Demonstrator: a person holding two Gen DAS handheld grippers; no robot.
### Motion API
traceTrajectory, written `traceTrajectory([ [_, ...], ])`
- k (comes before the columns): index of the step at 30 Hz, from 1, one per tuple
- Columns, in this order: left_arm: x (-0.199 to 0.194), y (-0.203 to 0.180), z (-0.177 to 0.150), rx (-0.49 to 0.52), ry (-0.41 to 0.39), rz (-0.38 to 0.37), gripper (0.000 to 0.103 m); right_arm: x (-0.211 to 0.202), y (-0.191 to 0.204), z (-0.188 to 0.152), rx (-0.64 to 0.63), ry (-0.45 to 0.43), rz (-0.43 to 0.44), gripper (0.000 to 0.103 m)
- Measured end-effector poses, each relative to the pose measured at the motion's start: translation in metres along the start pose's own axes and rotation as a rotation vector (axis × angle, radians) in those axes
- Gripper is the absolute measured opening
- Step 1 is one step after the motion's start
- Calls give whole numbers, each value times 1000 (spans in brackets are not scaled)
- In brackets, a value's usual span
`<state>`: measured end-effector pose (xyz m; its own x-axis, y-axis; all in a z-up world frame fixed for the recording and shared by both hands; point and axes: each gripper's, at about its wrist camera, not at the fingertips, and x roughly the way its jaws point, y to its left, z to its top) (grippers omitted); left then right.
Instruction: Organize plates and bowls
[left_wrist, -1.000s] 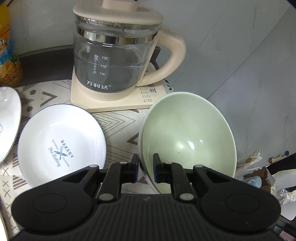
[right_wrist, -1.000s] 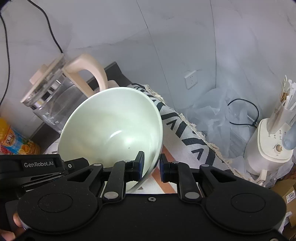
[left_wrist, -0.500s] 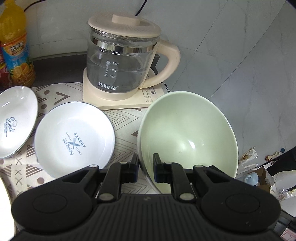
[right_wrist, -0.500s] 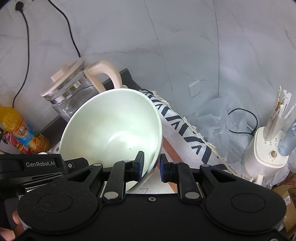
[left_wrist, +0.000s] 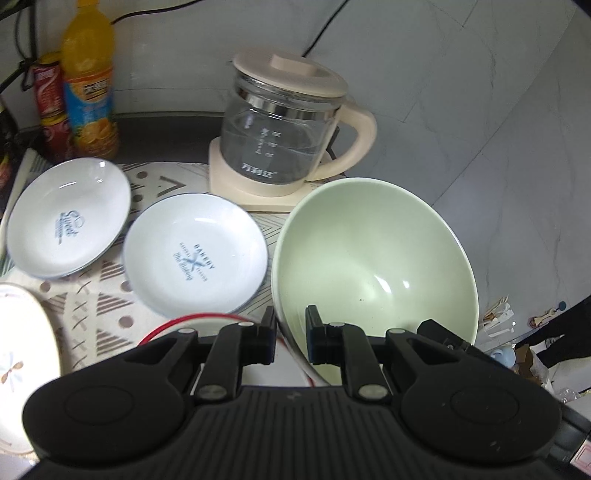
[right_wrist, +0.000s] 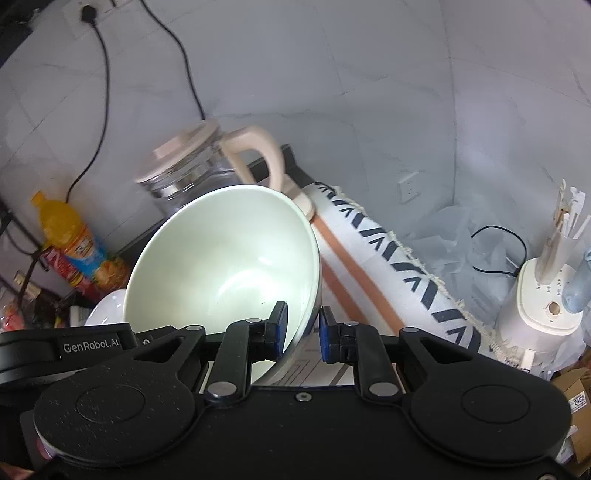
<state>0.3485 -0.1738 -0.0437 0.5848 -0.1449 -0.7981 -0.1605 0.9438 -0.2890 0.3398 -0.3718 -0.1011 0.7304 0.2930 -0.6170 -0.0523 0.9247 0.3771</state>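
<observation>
A large pale green bowl (left_wrist: 373, 258) hangs tilted above the patterned mat, held from two sides. My left gripper (left_wrist: 290, 334) is shut on its near left rim. My right gripper (right_wrist: 302, 332) is shut on the opposite rim of the green bowl (right_wrist: 225, 266). On the mat lie a white "Bakery" plate (left_wrist: 195, 254), a white "Sweet" plate (left_wrist: 68, 218) and a cream plate (left_wrist: 22, 354) at the left edge. A red-rimmed white dish (left_wrist: 221, 319) shows just under my left fingers.
A glass kettle (left_wrist: 284, 136) on its beige base stands behind the bowl by the wall. An orange drink bottle (left_wrist: 88, 85) and a red can (left_wrist: 50, 107) stand at the back left. The mat's fringed edge (right_wrist: 424, 266) drops to a floor with a white appliance (right_wrist: 543, 299).
Both grippers have lifted the green bowl and drawn it back from the kettle. More of the table now shows: the second plate, the bottle and the cream plate.
</observation>
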Motion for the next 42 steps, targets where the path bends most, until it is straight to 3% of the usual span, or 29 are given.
traceTrajectory([
  [19, -47, 43, -37, -59, -39, 33, 14, -36, 34, -37, -69, -1, 87, 19],
  [42, -11, 90, -80, -136, 54, 43, 14, -4, 52, -87, -147, 107, 56, 20],
])
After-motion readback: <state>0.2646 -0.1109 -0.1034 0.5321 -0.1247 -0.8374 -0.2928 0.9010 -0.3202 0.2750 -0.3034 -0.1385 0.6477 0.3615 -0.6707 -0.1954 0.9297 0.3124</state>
